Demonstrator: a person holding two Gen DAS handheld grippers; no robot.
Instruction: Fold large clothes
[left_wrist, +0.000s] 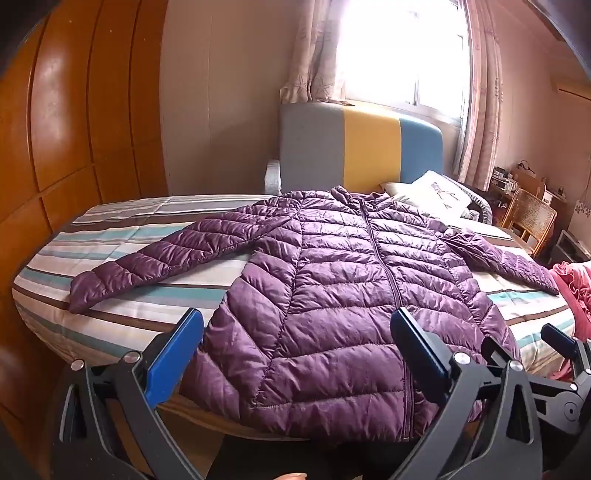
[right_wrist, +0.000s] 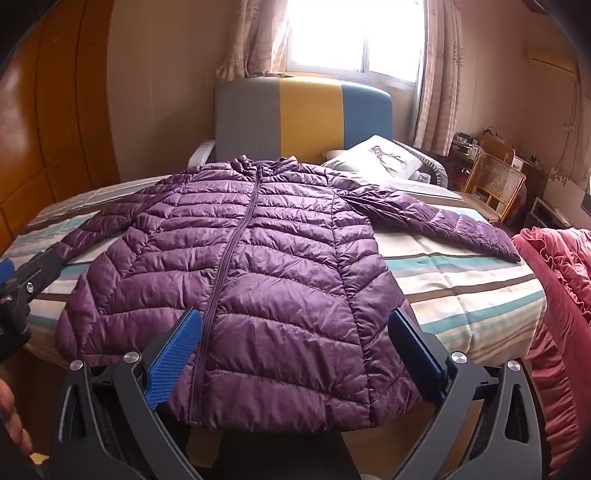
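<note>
Jacket (left_wrist: 332, 295) flat, hem nearest, zip running away from both wide-open, empty grippers: left gripper (left_wrist: 295, 332), right gripper (right_wrist: 295, 332).

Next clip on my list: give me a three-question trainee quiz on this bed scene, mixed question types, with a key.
1. True or false: the purple puffer jacket lies zipped up and front side up on the striped bed, both sleeves spread outward.
2. Multiple choice: the left gripper and right gripper are
A. both open, holding nothing
B. both shut on the hem
C. one open, one shut on a sleeve
3. Short answer: what lies on the bed just beyond the jacket's collar, toward the headboard?

Key:
1. True.
2. A.
3. A white pillow with a printed design.
</note>
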